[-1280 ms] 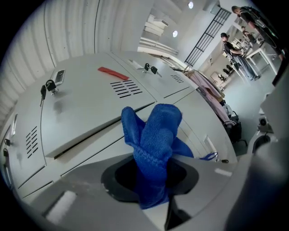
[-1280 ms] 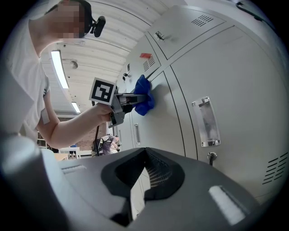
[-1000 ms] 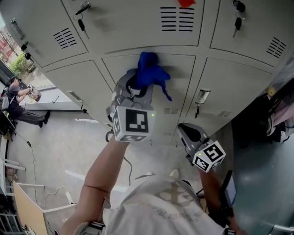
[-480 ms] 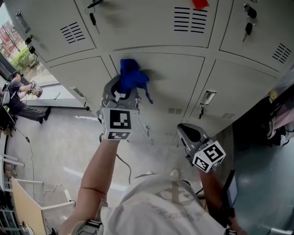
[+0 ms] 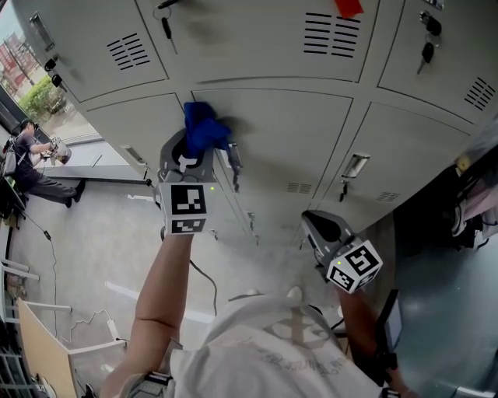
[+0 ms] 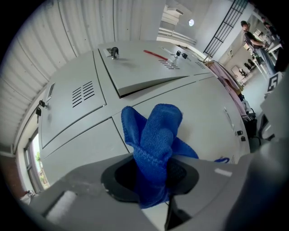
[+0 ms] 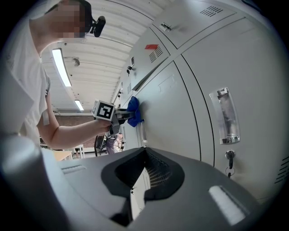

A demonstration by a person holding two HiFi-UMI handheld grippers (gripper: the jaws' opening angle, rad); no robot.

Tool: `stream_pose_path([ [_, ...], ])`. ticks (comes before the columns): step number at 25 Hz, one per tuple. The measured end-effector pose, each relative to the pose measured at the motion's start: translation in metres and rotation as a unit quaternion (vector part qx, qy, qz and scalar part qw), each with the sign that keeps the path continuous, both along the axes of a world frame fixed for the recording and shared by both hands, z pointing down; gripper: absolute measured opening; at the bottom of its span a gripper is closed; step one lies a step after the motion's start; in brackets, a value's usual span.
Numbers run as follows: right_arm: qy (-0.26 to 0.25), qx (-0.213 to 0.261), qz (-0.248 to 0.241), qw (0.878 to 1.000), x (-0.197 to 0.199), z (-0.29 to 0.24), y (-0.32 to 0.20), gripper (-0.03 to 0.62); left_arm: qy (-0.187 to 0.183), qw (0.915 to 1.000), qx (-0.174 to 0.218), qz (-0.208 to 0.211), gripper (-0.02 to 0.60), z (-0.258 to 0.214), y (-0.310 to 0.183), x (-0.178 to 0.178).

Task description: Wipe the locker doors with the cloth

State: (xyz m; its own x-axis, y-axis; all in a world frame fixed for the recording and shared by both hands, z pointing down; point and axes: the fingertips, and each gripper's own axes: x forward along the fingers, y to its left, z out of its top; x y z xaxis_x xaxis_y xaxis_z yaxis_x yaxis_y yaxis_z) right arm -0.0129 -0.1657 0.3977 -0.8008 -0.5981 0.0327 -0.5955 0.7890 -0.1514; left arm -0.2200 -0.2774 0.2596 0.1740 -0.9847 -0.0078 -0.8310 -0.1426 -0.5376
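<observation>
A blue cloth [image 5: 204,124] is pressed against the upper left corner of the middle grey locker door [image 5: 296,144]. My left gripper [image 5: 200,149] is shut on the cloth, held up at arm's length. In the left gripper view the cloth [image 6: 156,135] bunches up out of the left gripper [image 6: 151,176] towards the door [image 6: 198,113]. My right gripper [image 5: 314,222] hangs lower, near the bottom locker row, apart from the doors. In the right gripper view the right gripper [image 7: 145,176] has its jaws together with nothing held, and the cloth [image 7: 133,109] shows far off.
Keys hang in the upper locker locks [image 5: 166,27] [image 5: 426,51]. A metal handle [image 5: 354,165] sits on the right door, with a key below it [image 7: 230,158]. A red tag [image 5: 348,7] is on the top door. A person [image 5: 31,167] sits far left. Dark clutter [image 5: 459,210] stands at the right.
My left gripper has slid the blue cloth leftward across the middle door, from its centre to its left edge. The right gripper has stayed put.
</observation>
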Motion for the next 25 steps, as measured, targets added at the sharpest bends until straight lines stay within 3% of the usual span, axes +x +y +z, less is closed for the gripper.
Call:
stream_pose_path([
  [10, 0.002, 0.011, -0.005, 1.0, -0.005, -0.008, -0.003, 0.006, 0.083, 0.9959, -0.021, -0.027, 0.124, 0.019, 0.004, -0.035],
  [17, 0.005, 0.018, 0.003, 1.0, -0.005, -0.014, -0.004, 0.006, 0.12, 0.9922, -0.024, -0.023, 0.124, 0.023, -0.001, -0.016],
  [25, 0.007, 0.015, 0.024, 1.0, 0.007, -0.009, -0.007, 0.006, 0.11, 0.9937, -0.015, 0.009, 0.124, 0.021, 0.0, 0.027],
])
